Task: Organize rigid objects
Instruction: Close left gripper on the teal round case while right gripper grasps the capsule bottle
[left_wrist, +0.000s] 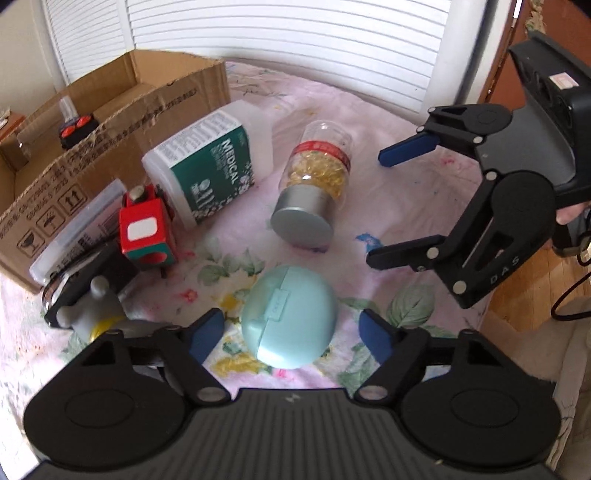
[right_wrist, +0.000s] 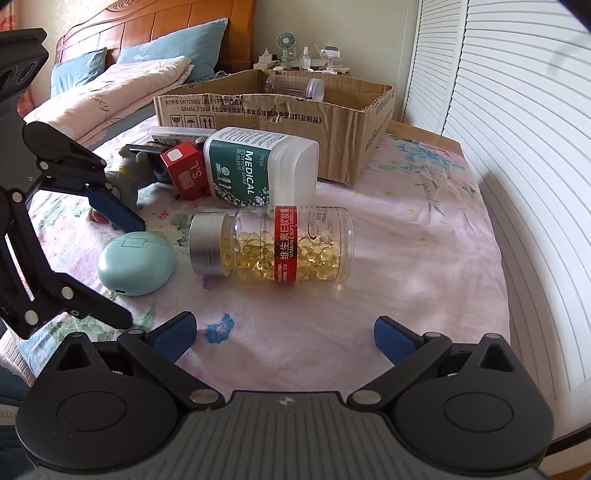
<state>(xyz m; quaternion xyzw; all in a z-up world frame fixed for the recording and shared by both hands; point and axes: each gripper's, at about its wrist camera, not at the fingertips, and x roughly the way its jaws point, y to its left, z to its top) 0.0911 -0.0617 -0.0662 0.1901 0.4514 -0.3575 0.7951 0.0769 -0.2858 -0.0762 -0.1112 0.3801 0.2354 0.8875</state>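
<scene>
A mint-green egg-shaped case (left_wrist: 290, 319) lies on the floral bedsheet, between the open fingers of my left gripper (left_wrist: 290, 334); it also shows in the right wrist view (right_wrist: 136, 263). A clear capsule bottle with red label and silver cap (left_wrist: 314, 184) (right_wrist: 273, 249) lies on its side beyond it. My right gripper (right_wrist: 282, 338) is open and empty, just short of that bottle; it also shows in the left wrist view (left_wrist: 376, 206). A white medical cotton swab box (left_wrist: 210, 166) (right_wrist: 258, 166), a red box (left_wrist: 146, 230) (right_wrist: 184, 170) and a grey toy figure (left_wrist: 94, 306) lie to the left.
An open cardboard box (left_wrist: 110, 122) (right_wrist: 280, 110) stands at the back and holds a black item with red buttons (left_wrist: 77, 129) and a clear jar (right_wrist: 295, 86). White louvered doors (right_wrist: 517, 147) stand behind the bed. Pillows (right_wrist: 122, 70) and a nightstand lie farther off.
</scene>
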